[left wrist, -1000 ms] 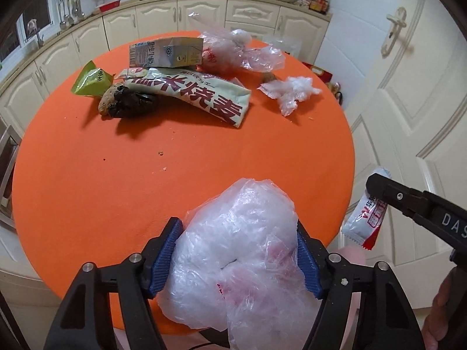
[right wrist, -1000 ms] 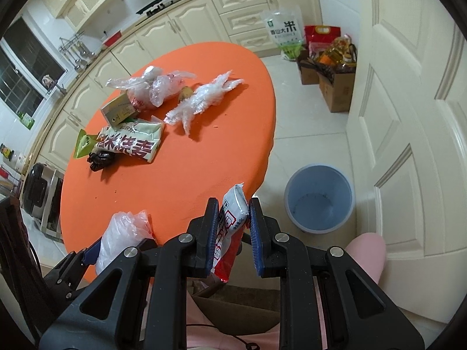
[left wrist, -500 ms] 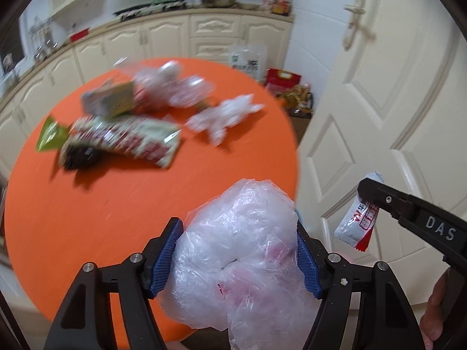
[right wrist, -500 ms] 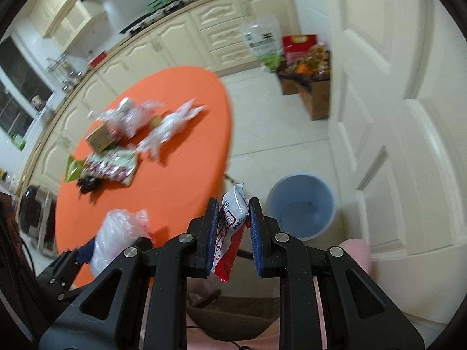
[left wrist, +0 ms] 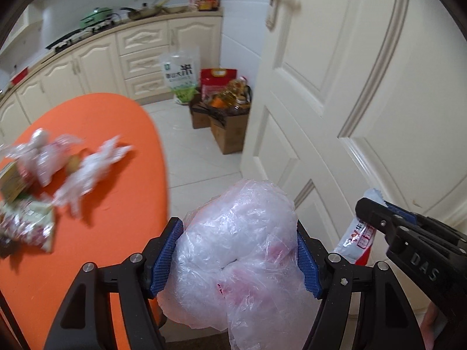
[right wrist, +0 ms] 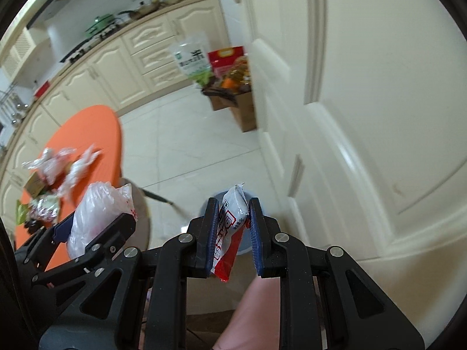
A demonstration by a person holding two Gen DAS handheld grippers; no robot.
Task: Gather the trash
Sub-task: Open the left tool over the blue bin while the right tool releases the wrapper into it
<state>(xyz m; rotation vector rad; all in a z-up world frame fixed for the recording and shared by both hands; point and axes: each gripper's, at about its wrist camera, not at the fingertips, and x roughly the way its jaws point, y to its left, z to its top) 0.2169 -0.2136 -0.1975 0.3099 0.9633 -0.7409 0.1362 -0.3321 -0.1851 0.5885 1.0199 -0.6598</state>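
To my left, the round orange worktop (left wrist: 96,204) carries a loose cluster of rubbish near its far side: a crumpled clear plastic wrap (left wrist: 84,175), a knotted plastic bag (left wrist: 41,157) beside it, a flattened carton (left wrist: 11,183) at the frame's edge, and a printed red-and-white snack bag (left wrist: 26,227) closer to me. All of it is blurred, so a small brownish lump between the two plastics may be food. On the pale tiled floor (left wrist: 198,157) stand two cardboard boxes (left wrist: 221,122) by the door.
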